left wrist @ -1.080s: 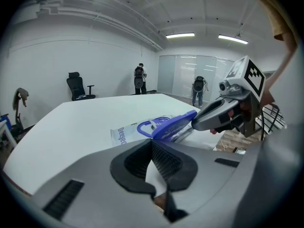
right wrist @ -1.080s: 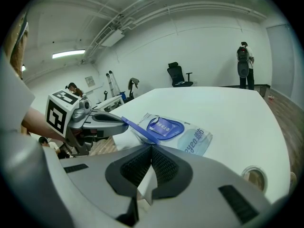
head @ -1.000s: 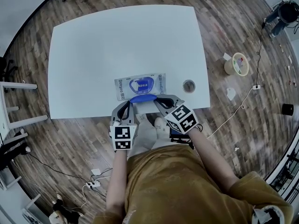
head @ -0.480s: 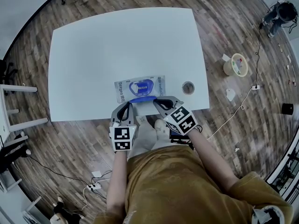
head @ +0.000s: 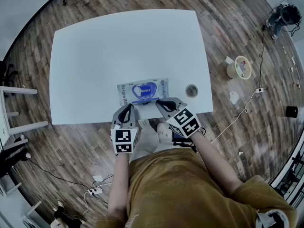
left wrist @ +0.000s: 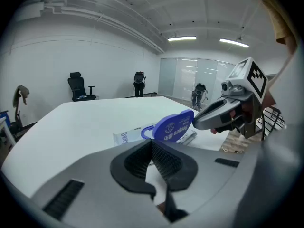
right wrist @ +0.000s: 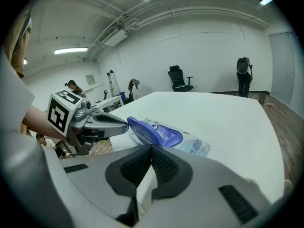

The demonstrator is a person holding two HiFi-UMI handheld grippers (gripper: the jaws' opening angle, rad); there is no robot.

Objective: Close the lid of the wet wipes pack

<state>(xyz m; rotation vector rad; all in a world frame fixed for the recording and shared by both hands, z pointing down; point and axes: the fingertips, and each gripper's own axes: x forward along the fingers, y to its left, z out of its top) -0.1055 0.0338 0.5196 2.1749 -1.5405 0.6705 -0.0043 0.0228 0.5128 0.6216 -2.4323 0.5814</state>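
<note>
This is a large open office or lab room. A bare white counter (head: 123, 46) stands on a wood-plank floor (head: 228, 27) strewn with cables (head: 247, 106) and a power strip (head: 95, 187). Black swivel chairs (left wrist: 77, 86) line plain white walls, with glass partitions (left wrist: 190, 80) and ceiling strip lights (left wrist: 181, 38) beyond.

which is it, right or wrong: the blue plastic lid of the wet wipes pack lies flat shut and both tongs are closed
Wrong: the blue plastic lid stands tilted up off the wet wipes pack, as the left gripper view shows. The left tongs and right tongs are closed.
</note>
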